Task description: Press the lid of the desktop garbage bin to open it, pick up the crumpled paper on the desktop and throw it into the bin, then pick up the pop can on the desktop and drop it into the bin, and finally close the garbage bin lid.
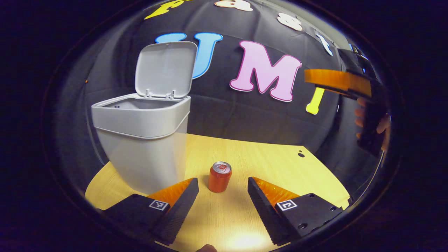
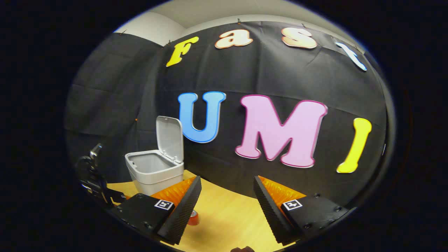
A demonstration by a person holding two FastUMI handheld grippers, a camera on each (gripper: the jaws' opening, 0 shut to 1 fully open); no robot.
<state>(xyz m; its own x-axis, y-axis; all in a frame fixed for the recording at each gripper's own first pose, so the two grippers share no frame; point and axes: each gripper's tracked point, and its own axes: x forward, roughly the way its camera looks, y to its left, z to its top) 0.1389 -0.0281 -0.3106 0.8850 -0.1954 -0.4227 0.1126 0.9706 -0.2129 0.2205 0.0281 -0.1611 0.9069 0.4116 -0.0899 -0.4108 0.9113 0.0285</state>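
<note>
The grey garbage bin (image 1: 143, 147) stands at the left of the wooden desk (image 1: 266, 164), and its lid (image 1: 164, 68) is swung up and open. A red pop can (image 1: 219, 176) stands upright just right of the bin. My left gripper (image 1: 223, 185) is open low over the desk, the can just ahead of its fingertips and centred on the gap. My right gripper (image 2: 227, 180) is open with nothing between its fingers, held high. From there the bin (image 2: 154, 171) lies far to the left and the can (image 2: 193, 217) peeks from behind one finger.
In the left gripper view the right gripper (image 1: 337, 80) and the hand (image 1: 371, 122) holding it hang at the upper right above the desk. A small dark hole (image 1: 301, 154) marks the desk's far right. The left gripper's body (image 2: 92, 178) shows at the far left.
</note>
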